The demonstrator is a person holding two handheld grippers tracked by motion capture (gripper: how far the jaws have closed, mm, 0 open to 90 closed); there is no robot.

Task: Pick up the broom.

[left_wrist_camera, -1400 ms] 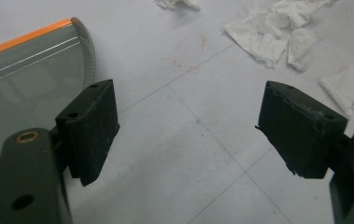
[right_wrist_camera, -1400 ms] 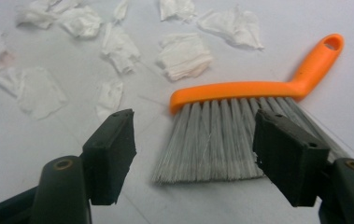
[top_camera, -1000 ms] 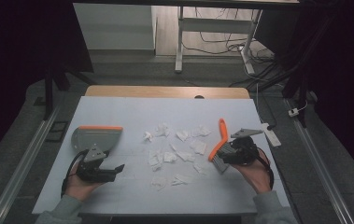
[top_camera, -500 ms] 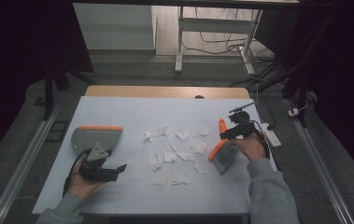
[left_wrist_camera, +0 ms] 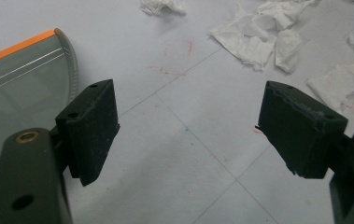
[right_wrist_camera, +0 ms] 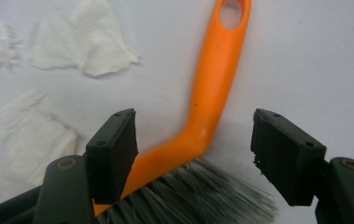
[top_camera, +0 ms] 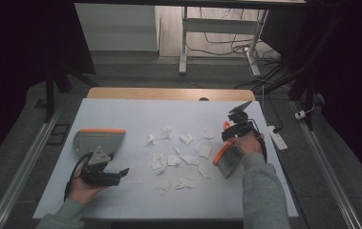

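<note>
My right gripper (right_wrist_camera: 193, 154) sits over the brush (right_wrist_camera: 212, 93) with jaws spread wide — nothing pinched; the orange handle runs up between them in the right gripper view, its bend just beside the left jaw, grey bristles (right_wrist_camera: 188, 196) fanned out below, hang hole at the far tip. From the high view the brush (top_camera: 226, 157) lies flat on the white table (top_camera: 135, 109) at the right side, bristle end toward me, with my right hand (top_camera: 248, 143) and the right gripper (top_camera: 236, 125) above its handle end. My left gripper (left_wrist_camera: 186, 126) is also spread, jaws well apart and holding nothing, hovering over bare tabletop. The dustpan (left_wrist_camera: 20, 88) — grey, orange lip — is just beside the left jaw in the left gripper view; in the high view the dustpan (top_camera: 98, 140) lies flat at the table's left, right behind my left hand (top_camera: 85, 183) and the left gripper (top_camera: 103, 171). Between the two tools the torn paper scraps (top_camera: 178, 152) are scattered across the middle of the table, loose and apart from each other; nearest ones lie just left of the bristles. More of the scraps (left_wrist_camera: 263, 37) show ahead of my left jaws, and a couple (right_wrist_camera: 86, 42) lie left of the brush handle. Off the table's right edge a white power strip (top_camera: 276, 138) lies on the floor.
</note>
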